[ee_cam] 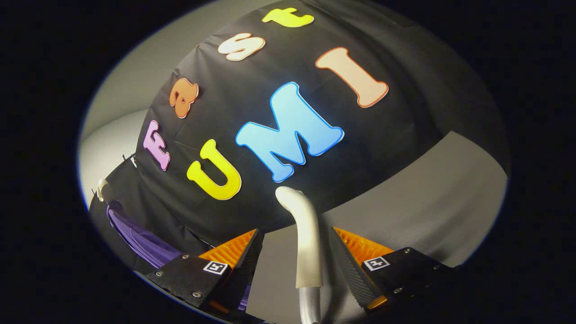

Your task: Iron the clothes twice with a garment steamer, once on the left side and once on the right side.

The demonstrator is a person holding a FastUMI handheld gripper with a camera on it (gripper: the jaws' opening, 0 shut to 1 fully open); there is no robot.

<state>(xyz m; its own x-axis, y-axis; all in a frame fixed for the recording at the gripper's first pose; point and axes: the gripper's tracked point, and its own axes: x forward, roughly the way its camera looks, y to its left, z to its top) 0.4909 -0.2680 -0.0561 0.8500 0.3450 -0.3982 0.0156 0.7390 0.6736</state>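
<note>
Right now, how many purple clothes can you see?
1. A purple garment hangs beside the black cloth wall, past one finger of the hand-held gripper. Its fingers sit open around the steamer handle, not pressing it. More clothes may be hidden.

Gripper (294,252) jaws apart, tilted

A: Dim booth, with light from above; a soft sheen runs along the pale steamer handle (307,234).

B: Fisheye bending is strong toward the rim. The claw (294,252) fingers look slightly soft, close to the lens.
</note>
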